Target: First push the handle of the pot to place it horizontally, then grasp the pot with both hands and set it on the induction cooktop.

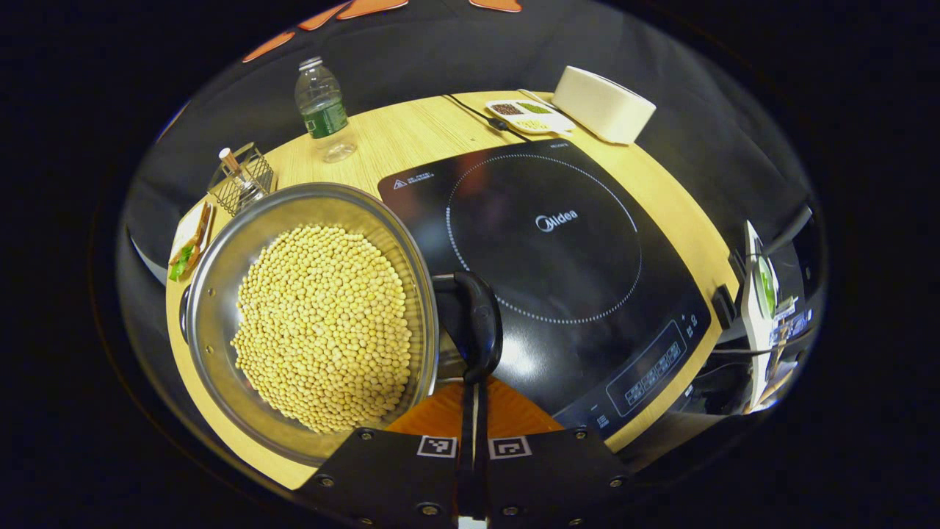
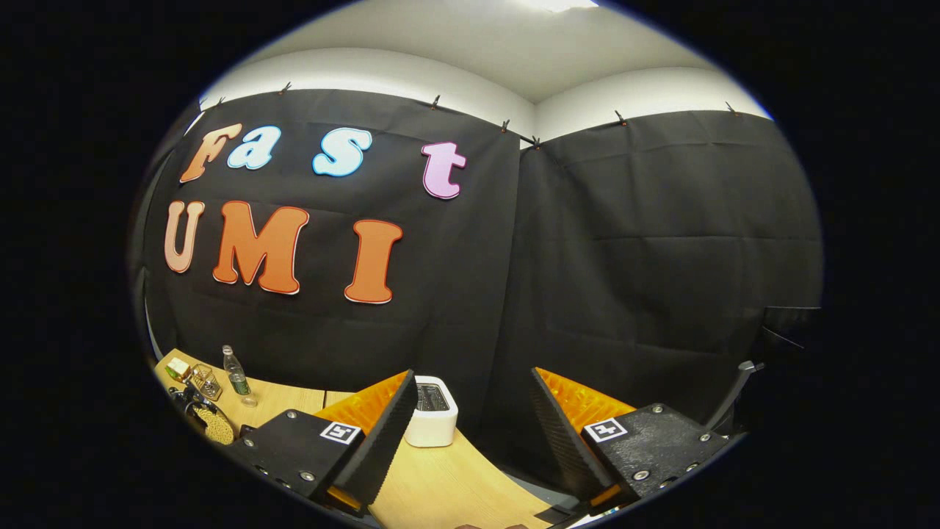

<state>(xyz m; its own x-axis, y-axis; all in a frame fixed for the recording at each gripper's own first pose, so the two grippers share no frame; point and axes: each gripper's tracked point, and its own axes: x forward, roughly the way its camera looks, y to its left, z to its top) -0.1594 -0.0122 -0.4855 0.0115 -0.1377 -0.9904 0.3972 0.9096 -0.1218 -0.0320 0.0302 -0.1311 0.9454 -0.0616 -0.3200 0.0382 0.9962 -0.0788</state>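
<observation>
— So where's the pot (image 1: 308,323)?

— Just left of the induction cooktop (image 1: 558,279), brim-full of soybeans (image 1: 323,330): heavy, slick steel, I'd judge. I'd grip both side handles. My left gripper (image 1: 474,411) is closed, tips at the near handle (image 1: 477,323); contact unclear. My right gripper (image 2: 470,433) gapes wide, empty.

— Anything hidden?

— The far handle (image 1: 185,312), mostly behind the rim.

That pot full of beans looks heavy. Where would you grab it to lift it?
By its dark side handles, I'd say. The pot has one handle facing the cooktop, where the left gripper sits shut. Take that from the side, and the opposite rim likewise, keeping the beans level.
</observation>
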